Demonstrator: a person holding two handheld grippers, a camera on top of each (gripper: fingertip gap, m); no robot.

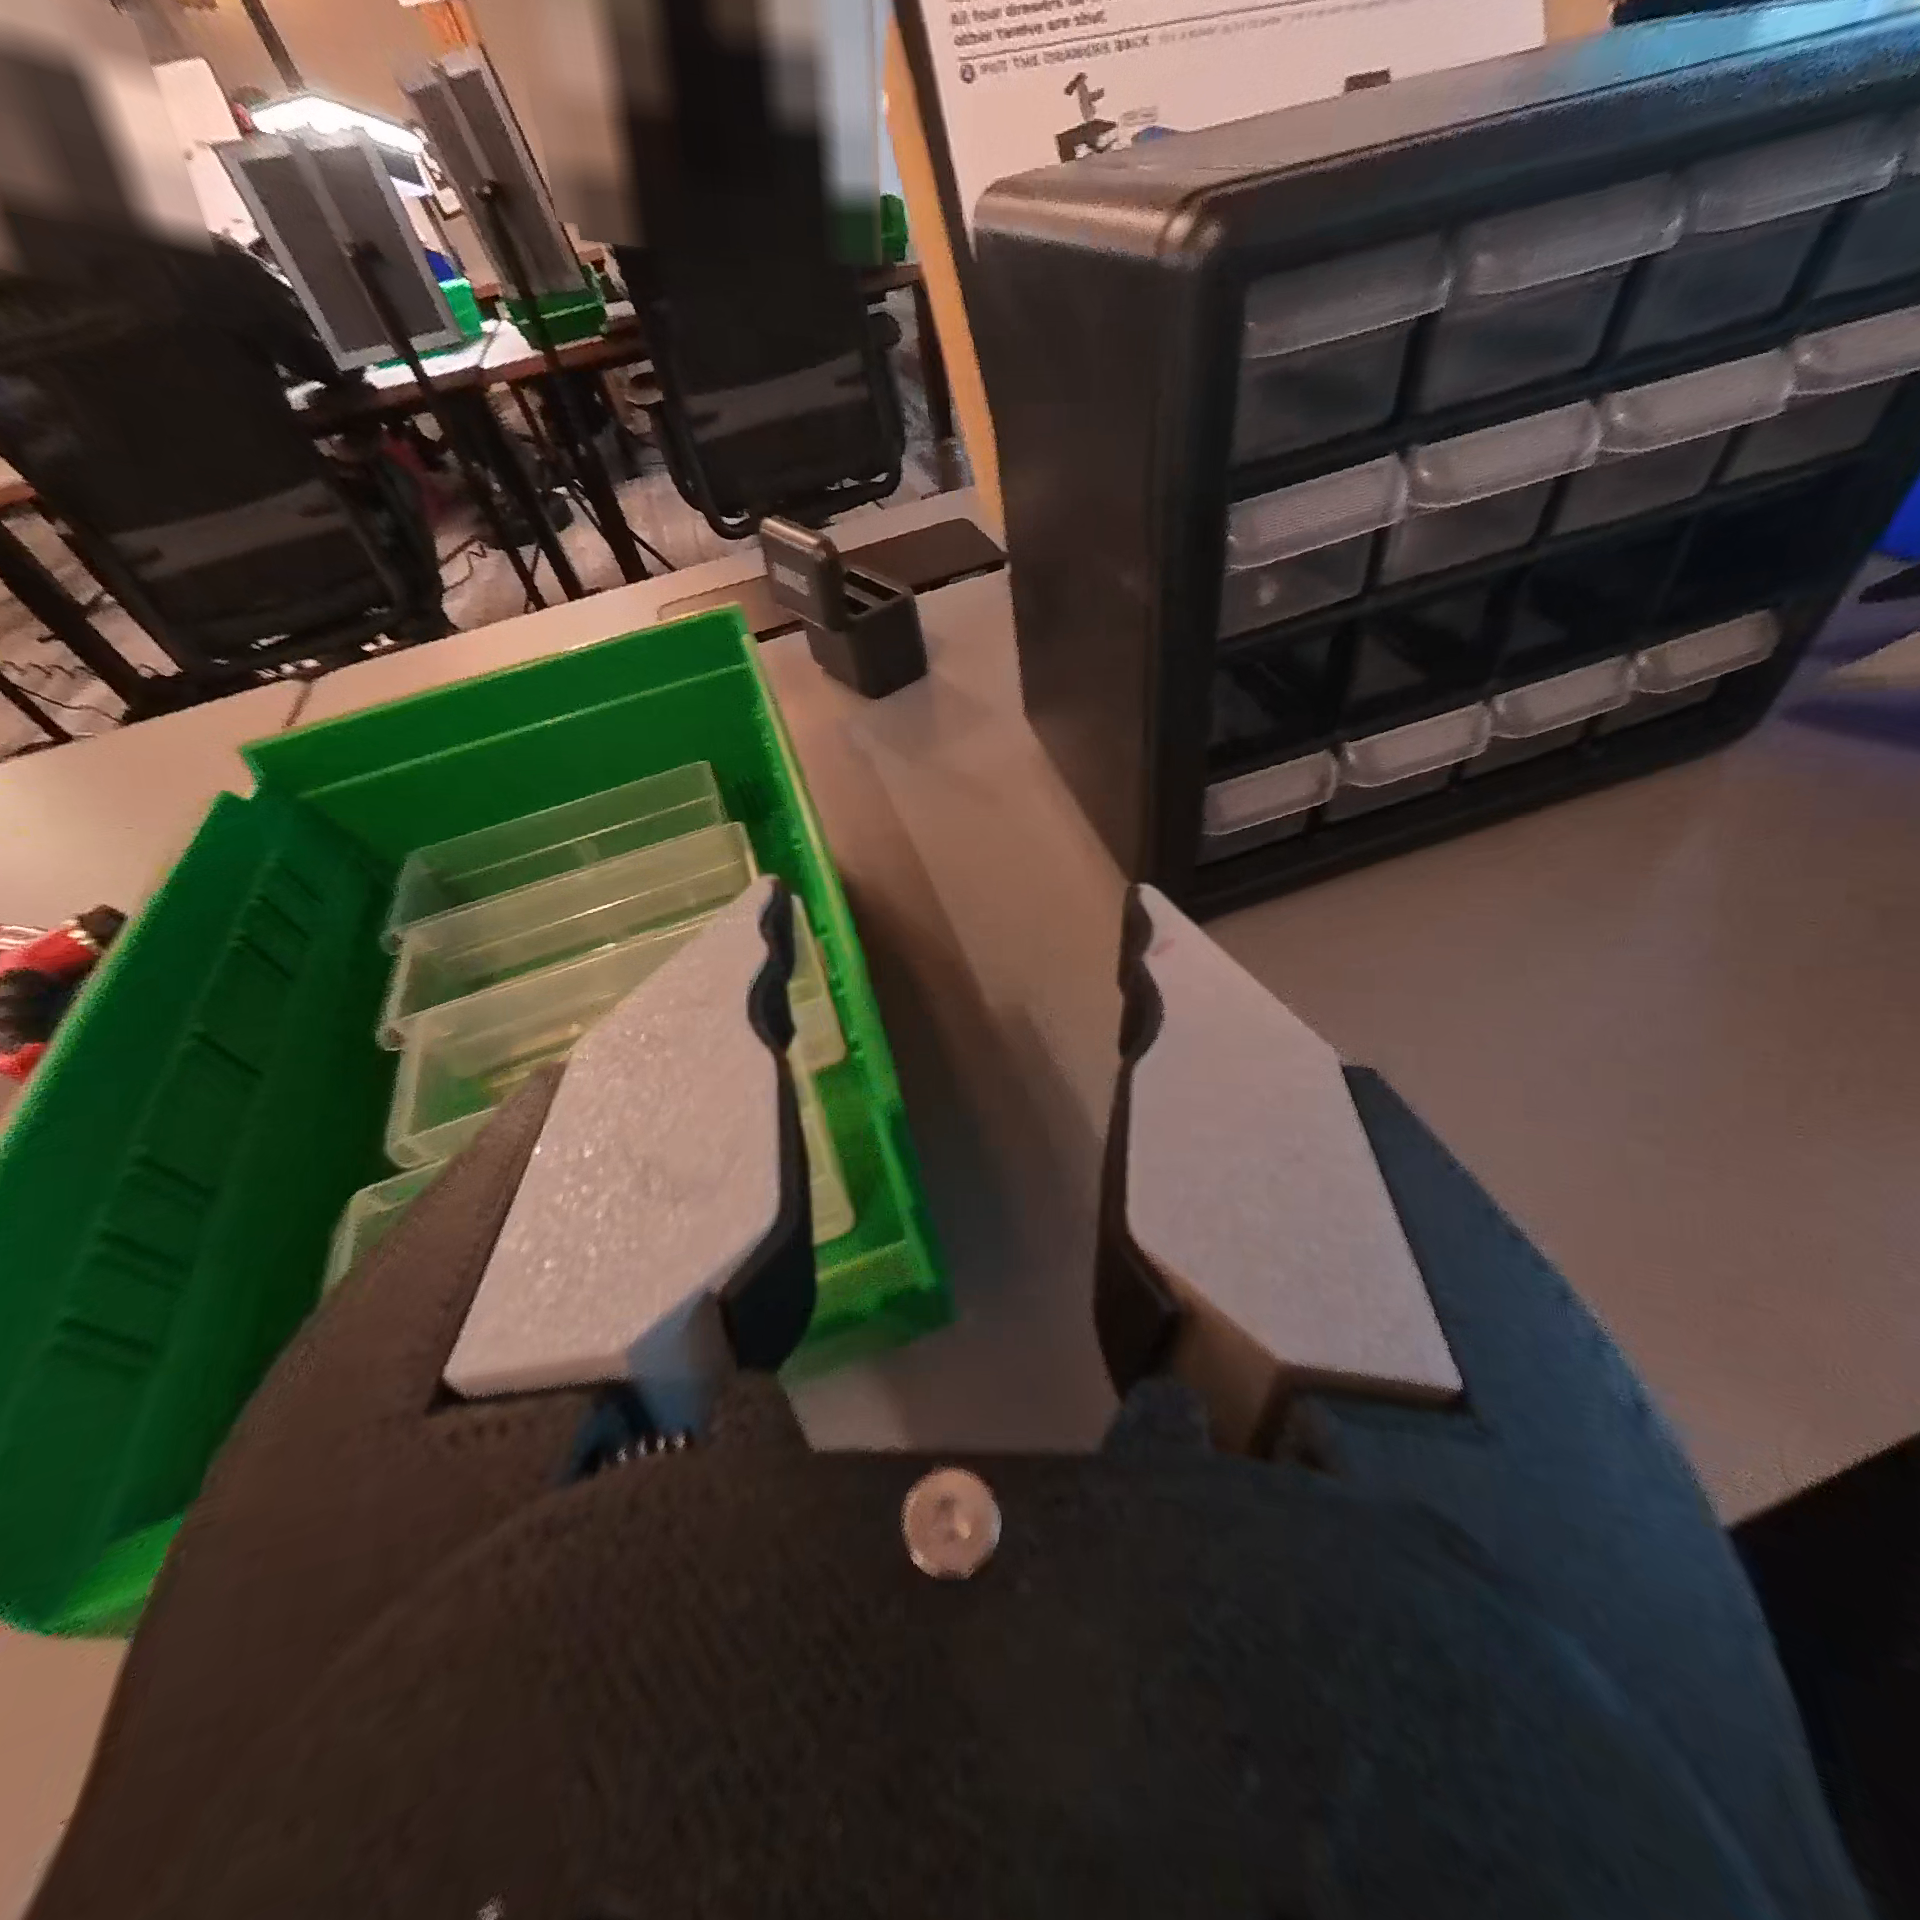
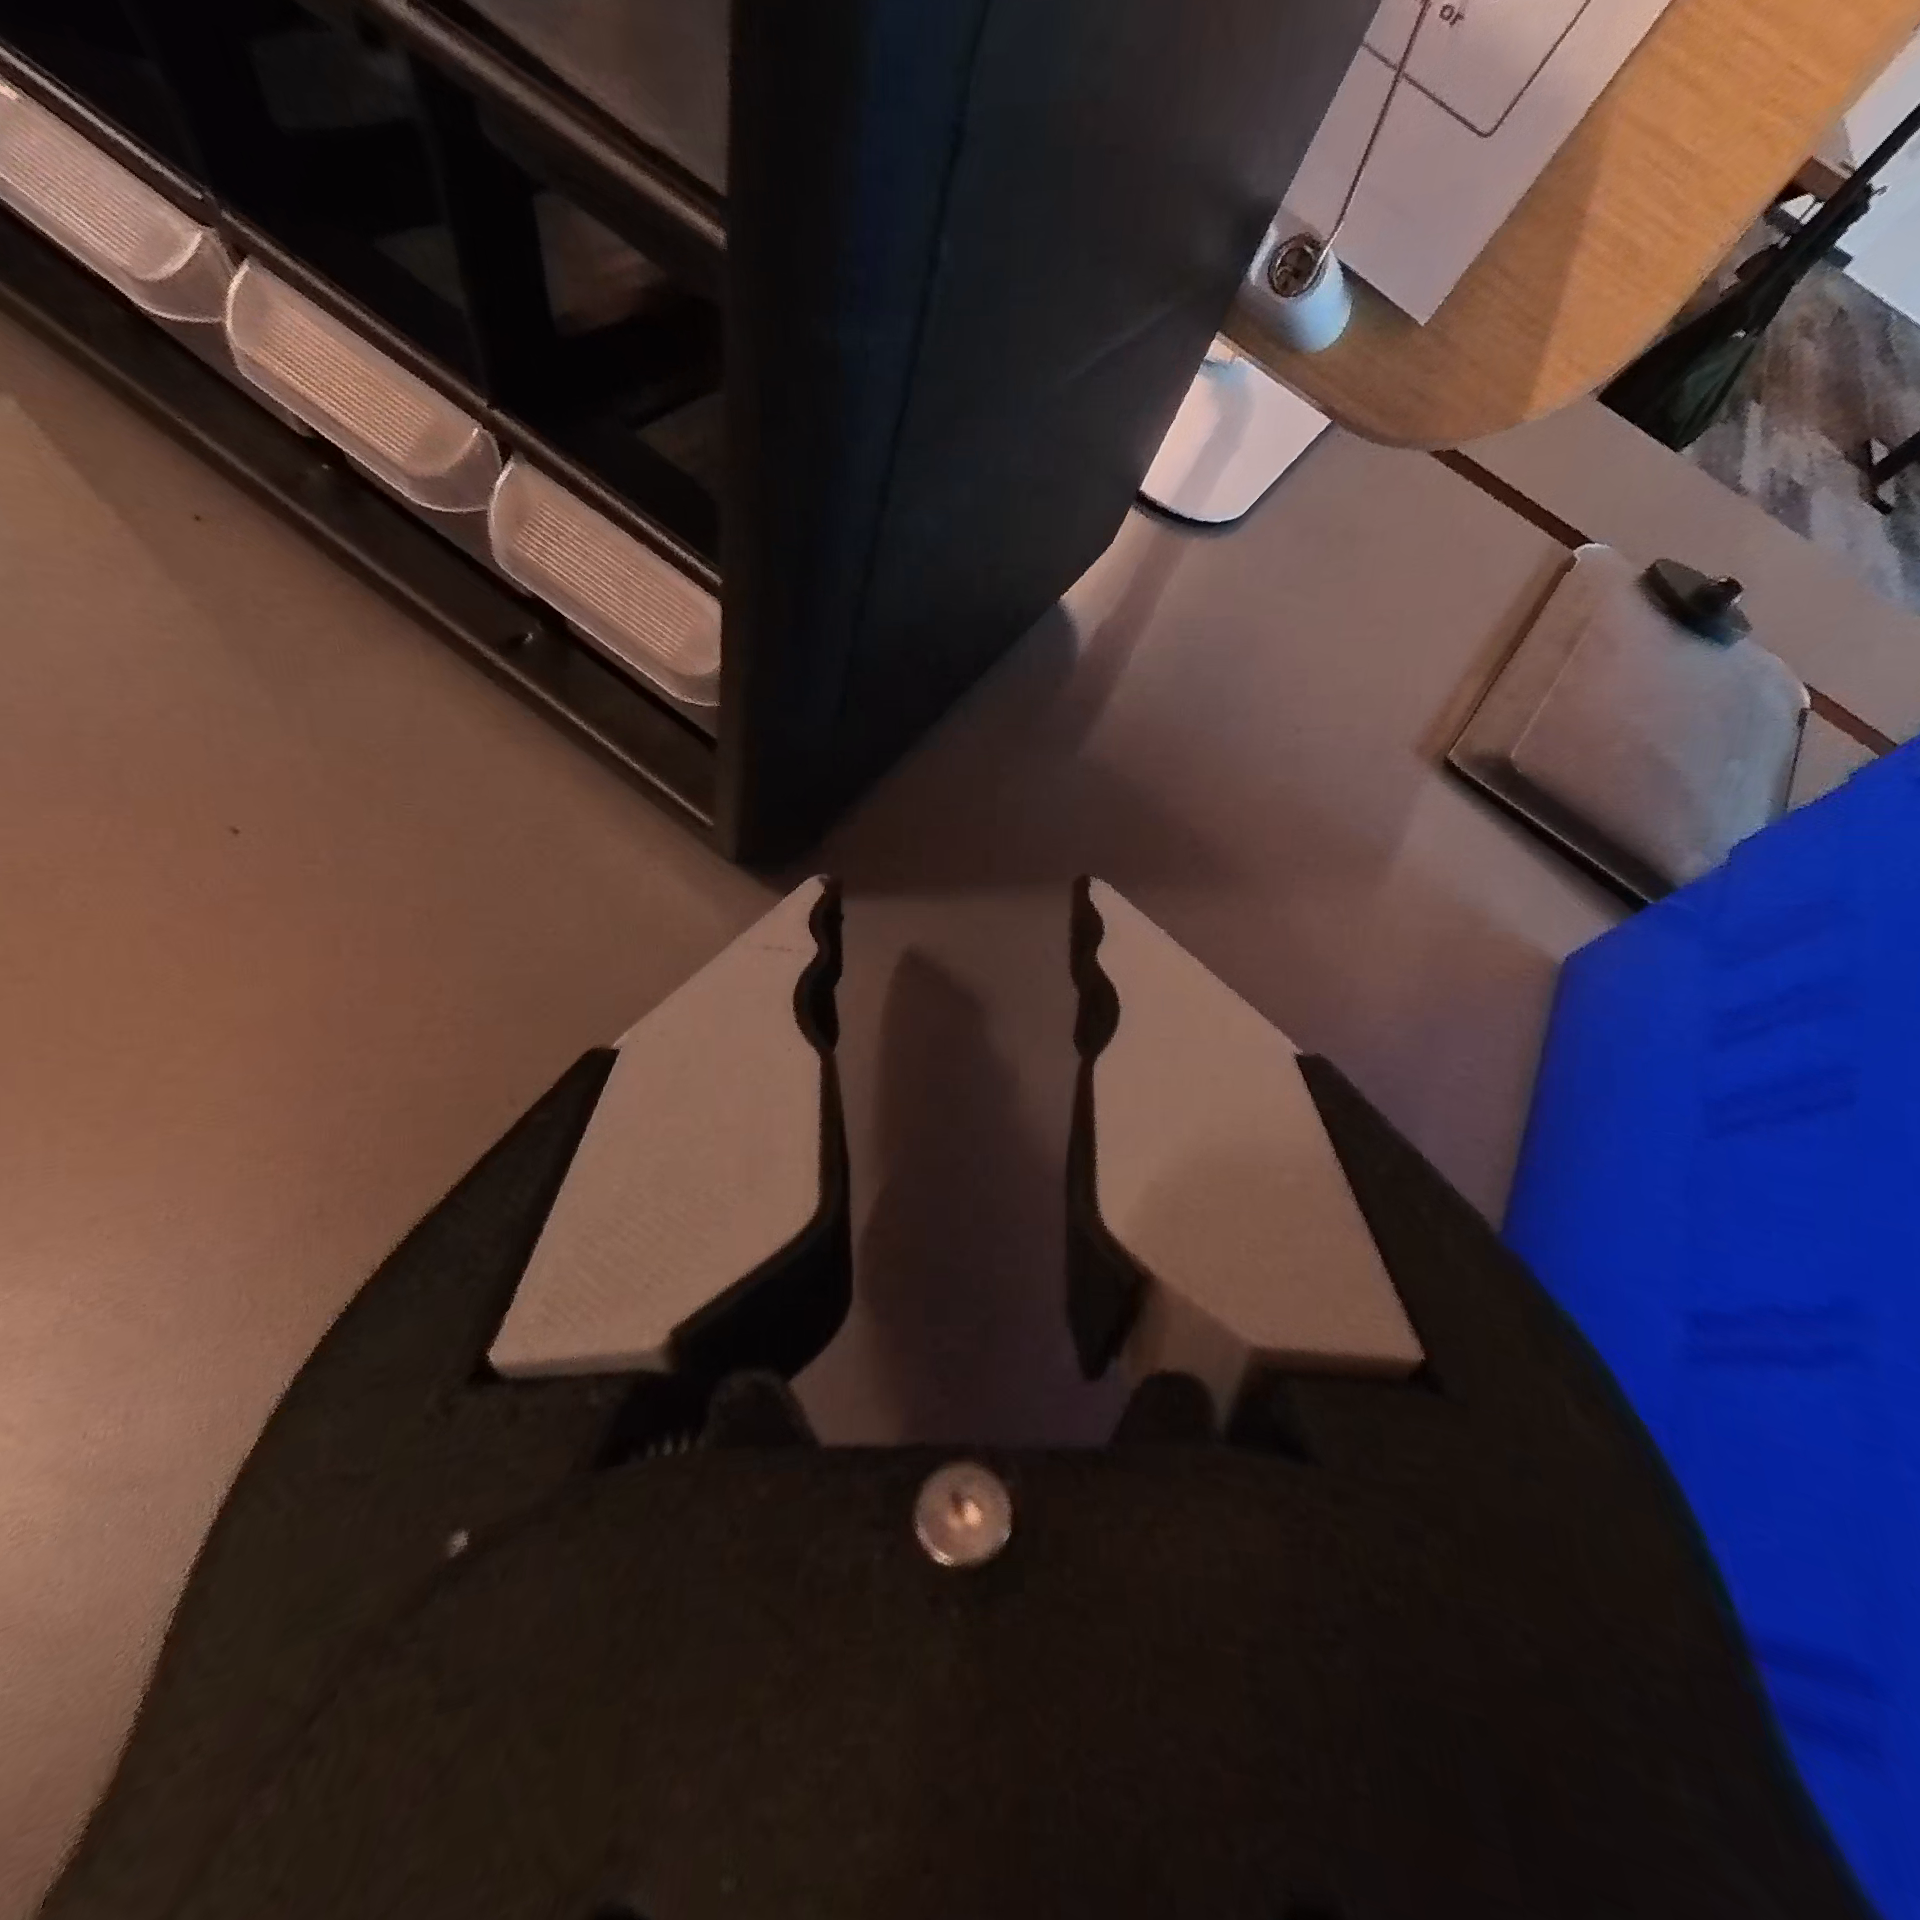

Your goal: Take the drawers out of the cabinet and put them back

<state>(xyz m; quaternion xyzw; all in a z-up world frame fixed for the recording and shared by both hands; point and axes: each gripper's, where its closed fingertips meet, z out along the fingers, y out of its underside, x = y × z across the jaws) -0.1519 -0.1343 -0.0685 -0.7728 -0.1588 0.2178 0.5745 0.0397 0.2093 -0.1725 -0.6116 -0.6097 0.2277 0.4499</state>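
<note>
Both grippers empty: left gripper (image 1: 951,914) fingers apart, right gripper (image 2: 956,904) fingers apart too. Clear drawers (image 1: 566,935) lie just left of the left fingers in the green bin (image 1: 187,1143), long axes crosswise. Cabinet (image 1: 1507,499) with empty slots sits farther, ahead-right; left is nearer the drawers.

This looks like a shared lab or office workroom. At the upper left of the left wrist view, rows of desks (image 1: 457,364) carry framed panels on stands (image 1: 343,249) with black office chairs (image 1: 187,457) beside them. A printed instruction sheet (image 1: 1195,62) stands at the top behind the grey worktable (image 1: 1558,1039).
</note>
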